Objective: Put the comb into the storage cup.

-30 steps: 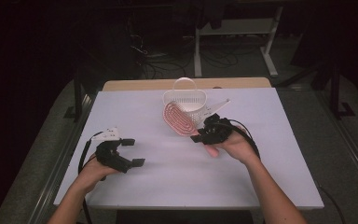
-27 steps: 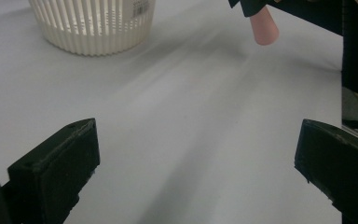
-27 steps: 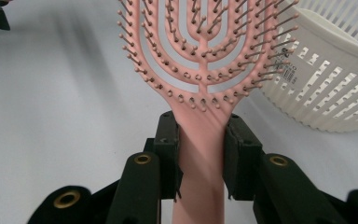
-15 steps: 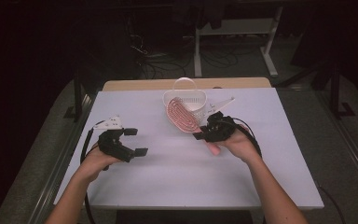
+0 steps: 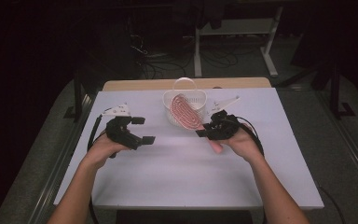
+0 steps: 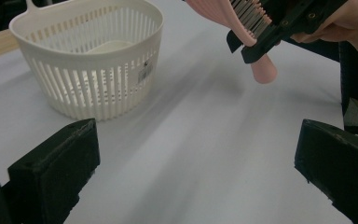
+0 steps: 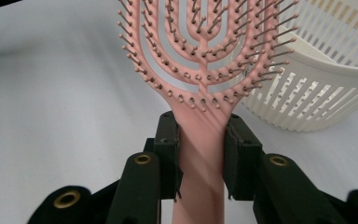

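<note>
A pink vented hairbrush (image 5: 185, 112) is held by its handle in my right gripper (image 5: 206, 130), which is shut on it. The brush head tilts up against the front of a white slatted basket (image 5: 168, 98). In the right gripper view both pads clamp the handle (image 7: 200, 135), below the bristled head (image 7: 200, 60). My left gripper (image 5: 143, 129) hovers open and holds nothing, left of the basket and above the table. The left gripper view shows the basket (image 6: 93, 70) ahead to the left and the brush handle end (image 6: 263, 70) at the upper right.
The white table top (image 5: 168, 177) stretches toward the person. A wooden strip (image 5: 135, 85) runs along its far edge behind the basket. Black cables loop from both grippers. Table legs and cables stand on the dark floor beyond.
The left hand has lifted and moved forward, toward the basket, with its gripper still open. The right hand and the brush have barely shifted.
</note>
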`<state>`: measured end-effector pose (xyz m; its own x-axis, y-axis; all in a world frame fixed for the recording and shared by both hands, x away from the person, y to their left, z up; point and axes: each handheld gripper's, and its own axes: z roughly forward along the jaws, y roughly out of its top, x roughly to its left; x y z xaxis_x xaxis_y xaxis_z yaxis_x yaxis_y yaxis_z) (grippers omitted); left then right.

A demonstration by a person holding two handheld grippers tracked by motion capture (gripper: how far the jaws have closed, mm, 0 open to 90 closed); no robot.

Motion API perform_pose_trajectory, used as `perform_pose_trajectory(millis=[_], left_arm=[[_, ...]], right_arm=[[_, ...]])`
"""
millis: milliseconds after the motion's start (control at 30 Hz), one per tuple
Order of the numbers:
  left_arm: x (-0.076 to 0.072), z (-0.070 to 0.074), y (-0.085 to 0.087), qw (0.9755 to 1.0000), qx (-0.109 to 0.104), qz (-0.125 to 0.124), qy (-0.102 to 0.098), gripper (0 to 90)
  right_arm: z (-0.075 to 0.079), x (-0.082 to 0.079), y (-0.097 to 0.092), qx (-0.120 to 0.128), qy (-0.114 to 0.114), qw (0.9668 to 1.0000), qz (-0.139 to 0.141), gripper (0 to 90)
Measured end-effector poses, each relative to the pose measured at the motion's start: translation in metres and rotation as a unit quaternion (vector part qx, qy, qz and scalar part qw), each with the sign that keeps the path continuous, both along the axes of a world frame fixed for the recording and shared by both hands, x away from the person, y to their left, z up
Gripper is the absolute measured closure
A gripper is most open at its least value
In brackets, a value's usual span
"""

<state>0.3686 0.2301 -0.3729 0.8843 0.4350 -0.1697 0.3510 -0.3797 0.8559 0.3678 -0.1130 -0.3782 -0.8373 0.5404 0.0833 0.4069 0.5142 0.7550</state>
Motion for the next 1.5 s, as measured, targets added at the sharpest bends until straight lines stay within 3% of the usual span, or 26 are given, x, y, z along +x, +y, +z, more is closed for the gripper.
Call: perform_pose_trajectory(millis=[300,633,1500], left_arm=[[0.008,0.004,-0.018,0.9999,-0.013,-0.008,-0.005,0.0],[0.002,0.008,-0.023,0.9997,-0.024,-0.007,-0.007,0.0],[-0.004,0.012,-0.036,0.9997,-0.022,-0.007,-0.009,0.0]], right_arm=[[-0.002,0.0,0.0,-0.004,-0.008,1.0,-0.003,68.7],[-0.01,0.0,0.006,-0.005,-0.006,1.0,0.002,68.6],[-0.017,-0.01,0.029,0.005,-0.018,0.9996,0.021,68.6]])
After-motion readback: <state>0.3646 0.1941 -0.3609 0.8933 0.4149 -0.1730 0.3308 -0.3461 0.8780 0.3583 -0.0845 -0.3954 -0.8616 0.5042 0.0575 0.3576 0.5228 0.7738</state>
